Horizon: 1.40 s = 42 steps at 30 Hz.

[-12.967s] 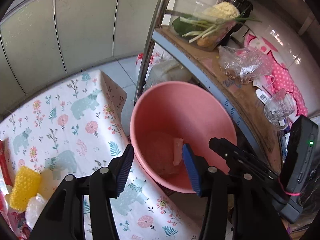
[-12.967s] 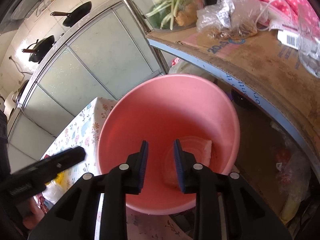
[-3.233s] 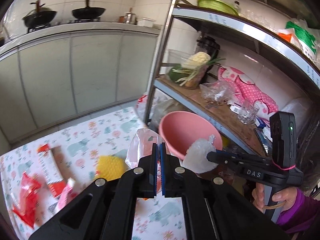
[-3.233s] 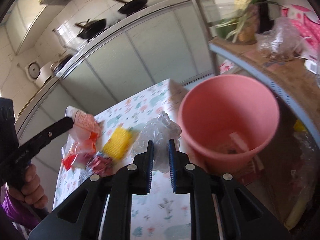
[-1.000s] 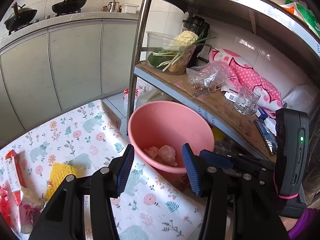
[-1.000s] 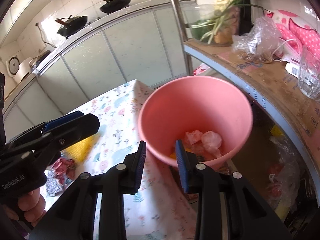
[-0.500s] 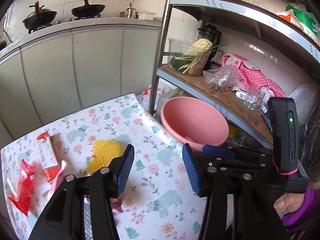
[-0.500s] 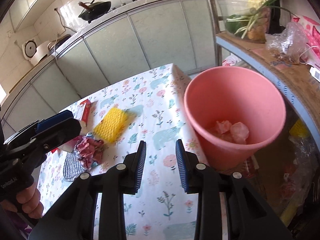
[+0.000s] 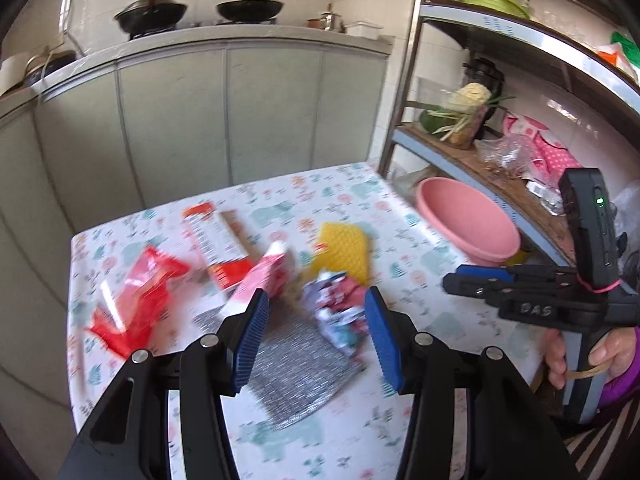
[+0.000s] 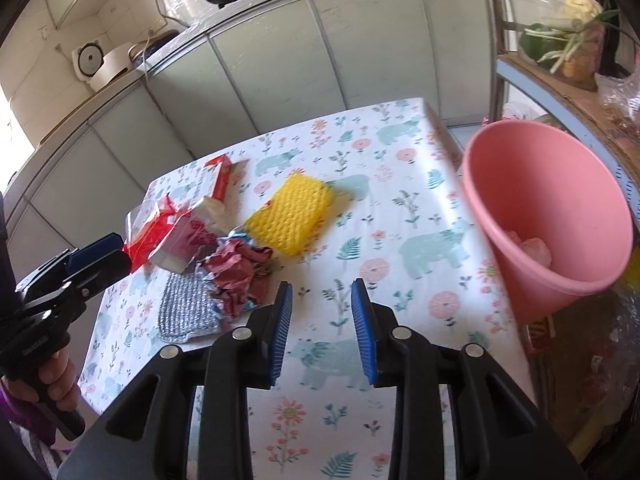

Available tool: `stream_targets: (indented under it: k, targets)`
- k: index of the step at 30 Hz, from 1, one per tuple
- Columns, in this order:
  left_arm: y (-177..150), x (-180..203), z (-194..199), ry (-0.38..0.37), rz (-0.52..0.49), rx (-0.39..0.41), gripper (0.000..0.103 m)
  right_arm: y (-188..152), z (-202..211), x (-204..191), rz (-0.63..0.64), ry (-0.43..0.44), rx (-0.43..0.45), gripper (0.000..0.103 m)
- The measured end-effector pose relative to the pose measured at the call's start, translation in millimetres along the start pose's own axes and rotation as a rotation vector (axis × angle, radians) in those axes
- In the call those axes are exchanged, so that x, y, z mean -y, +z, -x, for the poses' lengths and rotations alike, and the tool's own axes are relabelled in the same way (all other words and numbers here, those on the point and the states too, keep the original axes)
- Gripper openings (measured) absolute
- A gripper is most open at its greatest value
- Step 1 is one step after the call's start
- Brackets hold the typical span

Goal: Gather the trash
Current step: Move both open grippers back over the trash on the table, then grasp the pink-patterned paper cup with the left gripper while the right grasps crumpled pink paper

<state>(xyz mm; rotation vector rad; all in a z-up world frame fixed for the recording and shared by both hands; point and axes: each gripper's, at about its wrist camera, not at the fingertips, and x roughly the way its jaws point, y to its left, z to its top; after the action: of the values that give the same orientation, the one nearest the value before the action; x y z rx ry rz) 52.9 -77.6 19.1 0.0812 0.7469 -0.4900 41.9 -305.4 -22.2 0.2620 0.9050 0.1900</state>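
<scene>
Two grippers are spread wide with nothing in them: our left gripper [image 9: 316, 334] above the crumpled wrapper [image 10: 240, 276] on the table [image 10: 400, 216], our right gripper [image 10: 322, 330] near the pink bucket [image 10: 552, 208] (some trash inside).

Home kitchen, lived-in. Two woks [image 9: 152, 12] [image 9: 250, 8] on a stove atop a tiled counter [image 9: 224, 34] w/ pale green cabinet doors [image 9: 272, 112] below. Rice cooker [image 10: 102, 64] sits further along the counter, plugged in at the wall. Metal shelving rack [image 9: 408, 80] on the right holds veg, incl. cauliflower & green onions [image 9: 468, 108], plus a blender [image 9: 484, 76] & a drinking glass. Small table w/ bear-and-flower oilcloth [image 10: 400, 208]; pink plastic bucket [image 10: 560, 208] beside it.
</scene>
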Motion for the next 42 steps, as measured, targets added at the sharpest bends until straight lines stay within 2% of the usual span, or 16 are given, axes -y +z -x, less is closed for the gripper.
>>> stream_targets:
  k: [6, 8, 11, 15, 23, 26, 29, 30, 34, 36, 39, 42]
  targets:
    - [-14, -29, -9, 0.069, 0.033, -0.035, 0.049, 1, -11, -17, 0.015, 0.06, -0.033, 0.031]
    - [-14, -33, -14, 0.075, 0.032, -0.035, 0.049, 2, -13, -23, 0.021, 0.083, -0.043, 0.032]
    - [-12, -35, -22, 0.071, 0.012, -0.031, 0.049, 3, -15, -32, 0.041, 0.108, -0.047, 0.039]
    - [-11, -33, -30, 0.067, -0.031, -0.013, 0.049, 5, -21, -43, 0.075, 0.11, -0.062, 0.04]
    - [-11, -30, -49, 0.061, -0.121, -0.029, 0.037, 7, -45, -61, 0.12, 0.11, -0.129, 0.041]
    - [-13, -33, -55, 0.072, -0.133, -0.044, 0.029, 6, -53, -64, 0.131, 0.099, -0.141, 0.041]
    - [-15, -36, -53, 0.059, -0.119, -0.037, 0.021, 7, -55, -62, 0.113, 0.095, -0.134, 0.041]
    - [-14, -37, -52, 0.05, -0.117, -0.033, 0.014, 7, -55, -62, 0.114, 0.095, -0.134, 0.041]
    - [-14, -39, -45, 0.034, -0.092, -0.032, 0.013, 6, -51, -63, 0.133, 0.089, -0.123, 0.04]
    - [-13, -41, -41, 0.023, -0.064, -0.031, 0.013, 6, -49, -61, 0.128, 0.094, -0.114, 0.032]
    - [-12, -44, -31, -0.005, -0.021, -0.027, 0.013, 5, -40, -56, 0.118, 0.095, -0.1, 0.031]
    - [-12, -42, -24, -0.002, -0.011, -0.016, 0.013, 2, -30, -52, 0.116, 0.095, -0.077, 0.029]
